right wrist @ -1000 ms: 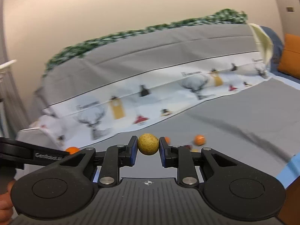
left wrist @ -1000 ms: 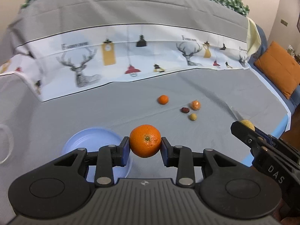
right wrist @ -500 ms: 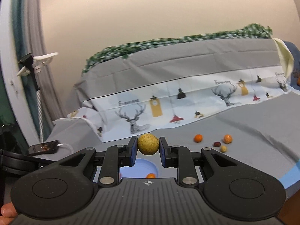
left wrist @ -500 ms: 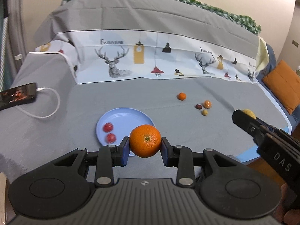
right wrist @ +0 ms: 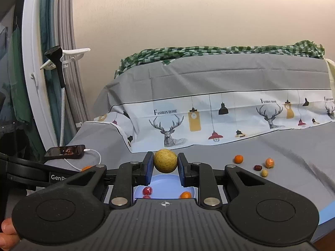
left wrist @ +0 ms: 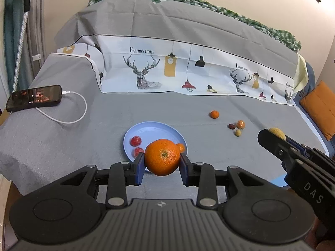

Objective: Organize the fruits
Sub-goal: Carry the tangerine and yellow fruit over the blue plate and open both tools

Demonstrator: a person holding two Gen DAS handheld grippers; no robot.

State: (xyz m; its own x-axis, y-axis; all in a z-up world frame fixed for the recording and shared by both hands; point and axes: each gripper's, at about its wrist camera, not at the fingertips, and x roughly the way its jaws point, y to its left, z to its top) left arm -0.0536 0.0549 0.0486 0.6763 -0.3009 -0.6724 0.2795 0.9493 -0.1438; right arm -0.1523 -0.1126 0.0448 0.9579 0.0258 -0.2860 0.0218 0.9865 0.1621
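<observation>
Orange: glowing bright, round, green stem scar facing the camera.
Left gripper: jaws pressing in on the orange, hanging over the near rim of the blue plate.
Yellow fruit: dull, speckled, round.
Right gripper: jaws squeezing the yellow fruit, hovering above the plate.
Plate: carrying two red fruits and a small orange one.
Far right: loose fruits lying on the grey sheet.

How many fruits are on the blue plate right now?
3 visible on the blue plate: two red fruits at its left, one small orange fruit at its right. The held orange may hide more.
</observation>
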